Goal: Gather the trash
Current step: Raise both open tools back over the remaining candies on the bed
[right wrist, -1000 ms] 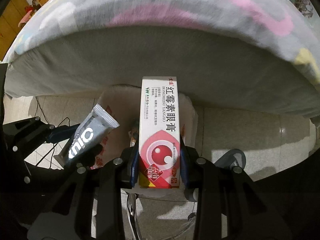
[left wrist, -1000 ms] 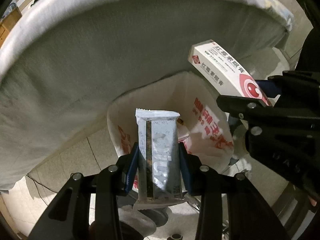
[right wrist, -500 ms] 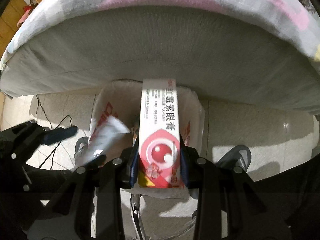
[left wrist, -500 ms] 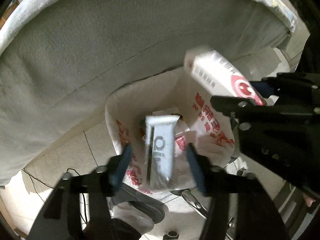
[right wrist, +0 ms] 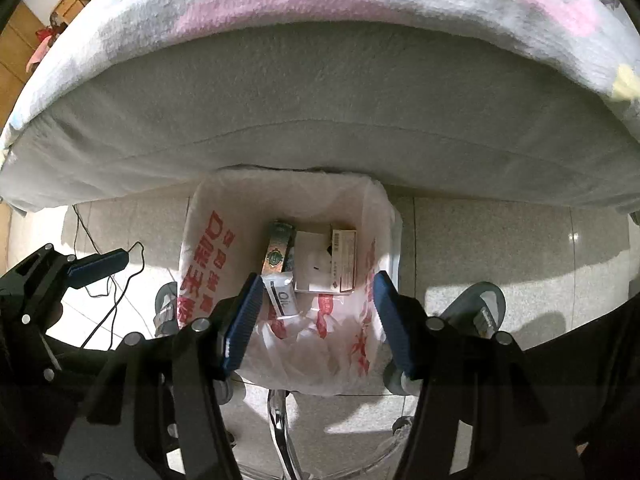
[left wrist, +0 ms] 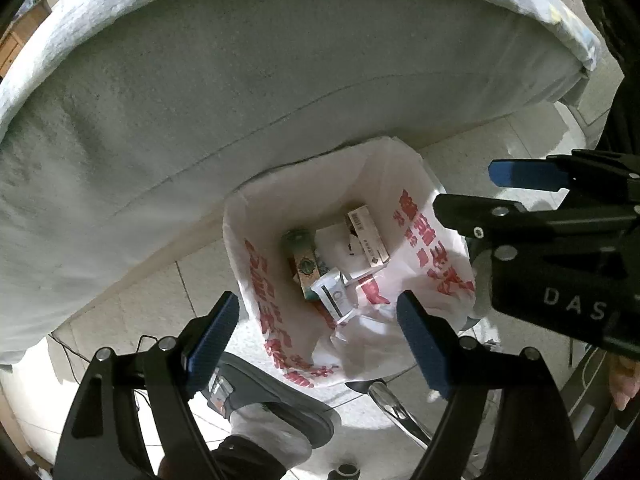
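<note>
A bin lined with a white plastic bag with red print (left wrist: 424,256) (right wrist: 200,264) stands on the floor against a bed. Inside lie the grey snack wrapper (left wrist: 334,296) (right wrist: 284,300), the medicine box (left wrist: 368,240) (right wrist: 344,260) and a brown-green packet (left wrist: 304,260) (right wrist: 276,252). My left gripper (left wrist: 320,344) is open and empty above the bin. My right gripper (right wrist: 316,320) is open and empty above it too; it also shows at the right of the left wrist view (left wrist: 524,176).
The bed's grey mattress side (left wrist: 240,80) (right wrist: 320,112) overhangs the bin at the top. A person's shoes (left wrist: 276,400) (right wrist: 476,312) stand on the tiled floor by the bin. A black cable (right wrist: 104,288) lies on the floor at left. A chrome chair leg (right wrist: 280,428) is below.
Both grippers opened. The grey wrapper dropped from the left one and the medicine box from the right one; both now lie inside the bag.
</note>
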### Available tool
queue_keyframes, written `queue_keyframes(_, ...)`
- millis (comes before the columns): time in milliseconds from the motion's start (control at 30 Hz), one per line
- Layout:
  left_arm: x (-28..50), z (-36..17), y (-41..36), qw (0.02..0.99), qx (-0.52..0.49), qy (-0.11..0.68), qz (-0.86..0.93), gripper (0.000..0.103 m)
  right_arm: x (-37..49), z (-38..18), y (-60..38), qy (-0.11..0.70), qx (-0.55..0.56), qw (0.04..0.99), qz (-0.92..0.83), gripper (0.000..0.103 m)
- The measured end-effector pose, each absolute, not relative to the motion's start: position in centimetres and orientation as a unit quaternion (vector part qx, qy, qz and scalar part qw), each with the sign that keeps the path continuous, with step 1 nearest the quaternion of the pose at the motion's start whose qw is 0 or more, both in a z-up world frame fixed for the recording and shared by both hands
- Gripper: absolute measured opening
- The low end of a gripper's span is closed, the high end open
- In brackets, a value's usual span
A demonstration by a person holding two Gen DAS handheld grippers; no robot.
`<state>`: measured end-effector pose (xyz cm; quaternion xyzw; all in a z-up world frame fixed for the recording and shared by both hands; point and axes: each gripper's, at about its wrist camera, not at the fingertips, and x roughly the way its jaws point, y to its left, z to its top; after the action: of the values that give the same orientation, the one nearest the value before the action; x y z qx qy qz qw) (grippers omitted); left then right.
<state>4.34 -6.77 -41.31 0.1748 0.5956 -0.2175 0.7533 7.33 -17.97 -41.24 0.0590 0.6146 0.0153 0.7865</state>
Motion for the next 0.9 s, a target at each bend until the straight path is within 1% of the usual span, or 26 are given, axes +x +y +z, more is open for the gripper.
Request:
queue_keyframes(133,4.4,-40.9,-6.7,0.756,0.181,0.591,-0.214,0.079,7.1,-40.9,-18.2,0.613,0.066,0.787,0.013,0.057)
queue_keyframes(167,4.3,-40.8,-6.6,0.758,0.181,0.589,-0.214,0.079,7.0,-40.7,-18.2,0.611,0.07,0.788,0.013,0.06)
queue_keyframes(200,4.3,-40.6,-6.6,0.76,0.182,0.586,-0.214,0.079,7.0,-40.5,-18.3,0.61,0.074,0.789,0.014,0.065)
queue_keyframes(233,4.3,-40.4,-6.6,0.761,0.182,0.585,-0.214,0.079,6.9,-40.3,-18.5,0.607,0.081,0.79,0.015,0.067)
queue_keyframes(600,3.7,-37.3,-6.6,0.783,0.18,0.551,-0.224,0.079,5.9,-37.5,-19.5,0.586,0.1,0.804,0.014,0.067)
queue_keyframes(900,4.4,-33.9,-5.7,0.816,0.151,0.515,-0.214,0.079,4.4,-33.0,-21.3,0.546,0.116,0.83,0.007,0.068)
